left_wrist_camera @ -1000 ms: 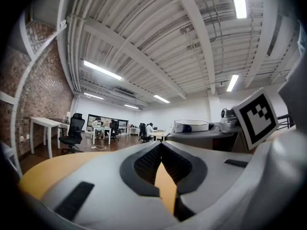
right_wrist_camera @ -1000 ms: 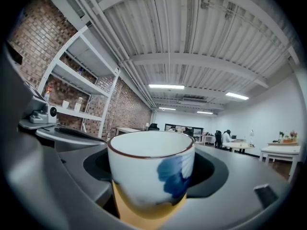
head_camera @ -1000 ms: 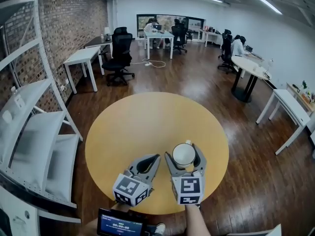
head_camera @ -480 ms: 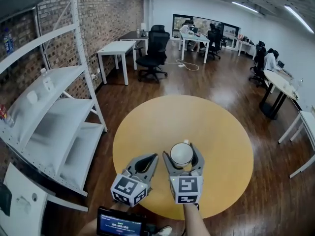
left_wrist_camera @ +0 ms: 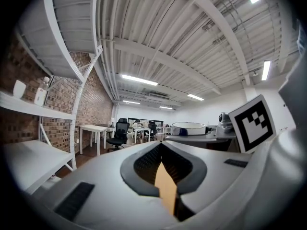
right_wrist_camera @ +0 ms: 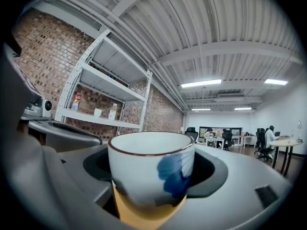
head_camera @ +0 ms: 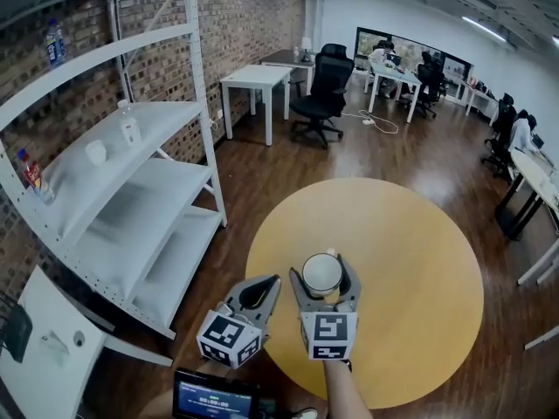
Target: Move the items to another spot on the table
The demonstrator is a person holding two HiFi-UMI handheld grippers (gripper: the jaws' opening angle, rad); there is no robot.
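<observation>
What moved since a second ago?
The right claw carried the cup left across the table, toward the edge near the shelf, as the person turned that way. The cup stayed gripped and upright, and the left claw stayed shut and empty.

R tongs (head_camera: 324, 267) grip white cup (head_camera: 322, 274), L tongs (head_camera: 273, 283) beside, above yellow table (head_camera: 410, 260).
</observation>
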